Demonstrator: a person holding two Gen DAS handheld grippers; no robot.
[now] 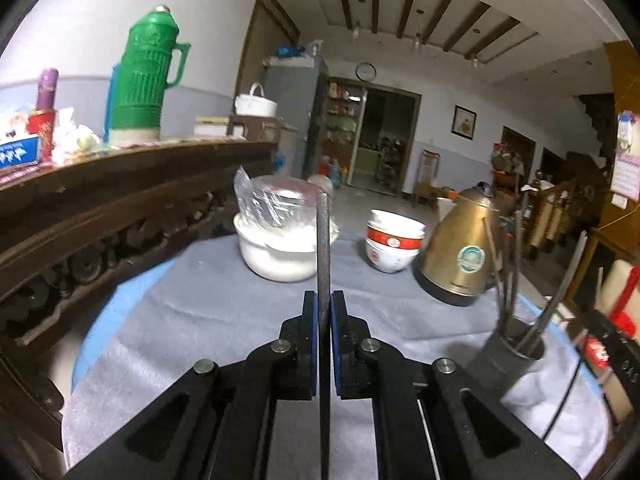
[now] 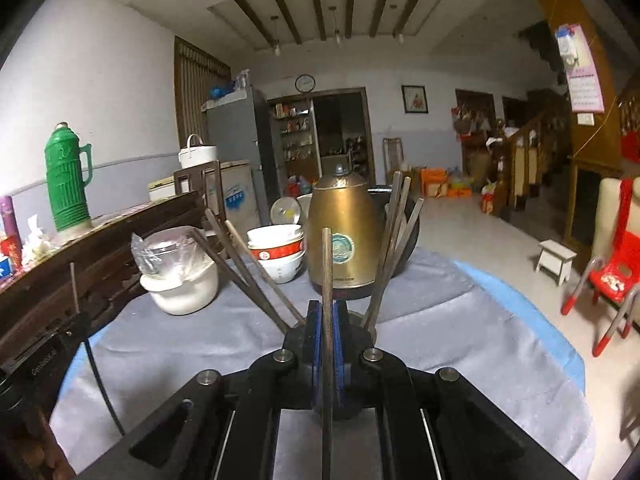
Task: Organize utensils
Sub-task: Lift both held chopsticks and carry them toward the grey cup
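Observation:
My left gripper [image 1: 324, 300] is shut on a dark chopstick [image 1: 323, 240] that stands upright between its blue pads, above the grey tablecloth. A dark cylindrical utensil holder [image 1: 506, 354] with several chopsticks [image 1: 508, 280] stands to its right. My right gripper [image 2: 327, 312] is shut on another brown chopstick [image 2: 327, 264], held upright just above the holder, which is mostly hidden behind the jaws. Several chopsticks [image 2: 248, 272] fan out of it to both sides.
A brass kettle [image 1: 460, 248] [image 2: 344, 236], stacked red-and-white bowls [image 1: 394, 240] [image 2: 276, 252] and a white pot with a plastic bag [image 1: 276, 248] [image 2: 180, 280] stand at the table's far side. A dark wooden cabinet [image 1: 100, 208] with a green thermos [image 1: 140, 76] lies left. A black cable [image 2: 102, 376] crosses the cloth.

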